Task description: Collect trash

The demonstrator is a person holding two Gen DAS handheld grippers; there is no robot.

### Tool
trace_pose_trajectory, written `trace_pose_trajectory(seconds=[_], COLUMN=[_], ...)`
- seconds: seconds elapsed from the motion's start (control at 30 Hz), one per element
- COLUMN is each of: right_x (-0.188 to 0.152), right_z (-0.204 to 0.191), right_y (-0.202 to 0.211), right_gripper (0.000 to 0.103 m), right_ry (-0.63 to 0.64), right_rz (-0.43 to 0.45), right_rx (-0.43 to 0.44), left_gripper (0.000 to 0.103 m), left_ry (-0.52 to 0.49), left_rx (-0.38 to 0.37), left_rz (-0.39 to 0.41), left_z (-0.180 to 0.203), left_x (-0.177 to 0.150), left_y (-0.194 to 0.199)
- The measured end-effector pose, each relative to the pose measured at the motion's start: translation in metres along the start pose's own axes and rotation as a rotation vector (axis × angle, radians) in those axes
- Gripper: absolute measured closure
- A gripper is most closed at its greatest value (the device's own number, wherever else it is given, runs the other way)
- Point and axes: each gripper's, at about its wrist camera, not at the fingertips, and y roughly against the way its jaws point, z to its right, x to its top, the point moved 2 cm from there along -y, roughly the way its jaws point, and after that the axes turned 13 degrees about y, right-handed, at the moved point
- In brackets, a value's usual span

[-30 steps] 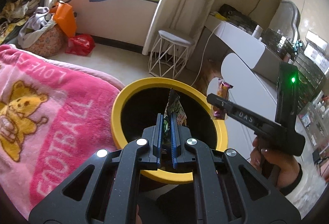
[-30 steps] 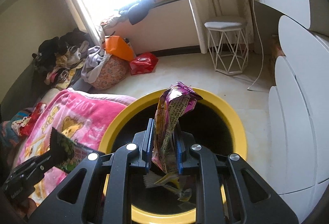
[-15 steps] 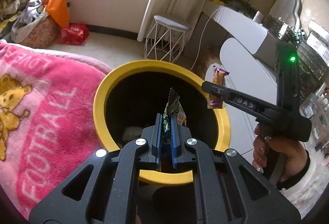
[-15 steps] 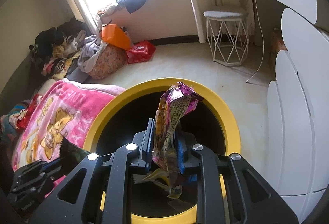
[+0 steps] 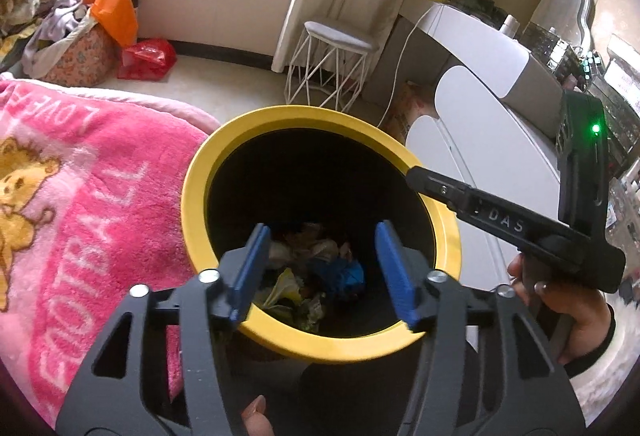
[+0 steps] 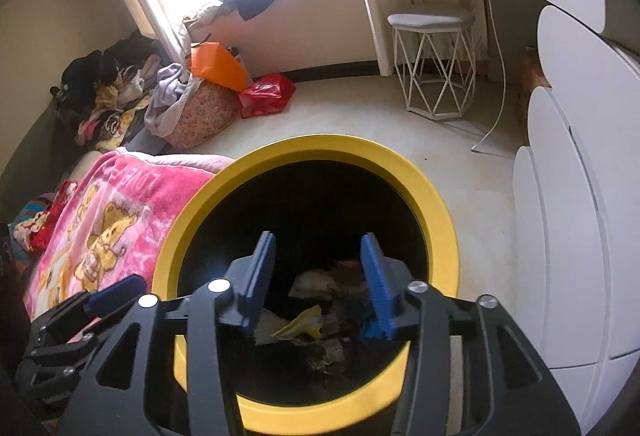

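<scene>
A black trash bin with a yellow rim (image 5: 200,172) (image 6: 436,204) stands on the floor beside the bed. Crumpled wrappers (image 5: 316,276) (image 6: 316,316) lie at its bottom. My left gripper (image 5: 320,268) is open and empty over the bin's mouth. My right gripper (image 6: 316,280) is open and empty over the bin too. The right gripper also shows in the left wrist view (image 5: 416,178), reaching in from the right over the rim. The left gripper's fingertip (image 6: 116,292) shows at the lower left of the right wrist view.
A pink blanket (image 5: 80,196) (image 6: 108,212) covers the bed left of the bin. White drawers (image 5: 460,140) (image 6: 580,196) stand to the right. A wire stool (image 5: 332,64) (image 6: 436,72), a red bag (image 6: 266,94) and a clothes pile (image 6: 120,92) are farther back.
Both grippers opened over the bin. The green wrapper and the purple wrapper left the jaws and are no longer held; trash now shows at the bin's bottom.
</scene>
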Motion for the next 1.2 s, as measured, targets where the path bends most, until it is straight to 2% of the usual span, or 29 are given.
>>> trace_pose_trajectory(seconds=[0.03,0.1,0.17,0.27,0.3,0.53,0.8,1.2], right_x=[-0.001,-0.003,-0.005,-0.007,-0.008,-0.013,-0.019,-0.028], right_z=[0.0,0.0,-0.002,-0.003,-0.004,-0.022,-0.051,-0.086], right_y=[0.002,0.008,0.014,0.023,0.025,0.044,0.055,0.082], right_gripper=[0.049,0.037,0.03,0.019,0.017,0.007,0.007,0.007], right_ry=[-0.003,-0.015,-0.021,-0.021,-0.022,-0.018,0.052,0.144], right_rz=[0.004,0.019,0.034,0.054,0.06,0.111,0.153,0.298], right_rx=[-0.005,-0.016,-0.028,-0.045,-0.047,-0.054,-0.069,-0.09], left_gripper=[0.046,0.039,0.027,0.013,0.012,0.011,0.011,0.011], left_ry=[-0.002,-0.003,0.001,0.01,0.017,0.06,0.074,0.051], left_rx=[0.003,0.013,0.021,0.04,0.047,0.101,0.151,0.214], left_rz=[0.004,0.015,0.025,0.049,0.061,0.126,0.212,0.369], left_z=[-0.001,-0.002,-0.004,-0.009,-0.012,-0.029,-0.044,-0.059], left_x=[0.0,0.001,0.002,0.004,0.004,0.006,0.005,-0.01], left_y=[0.002,0.008,0.012,0.023,0.028,0.054,0.087,0.131])
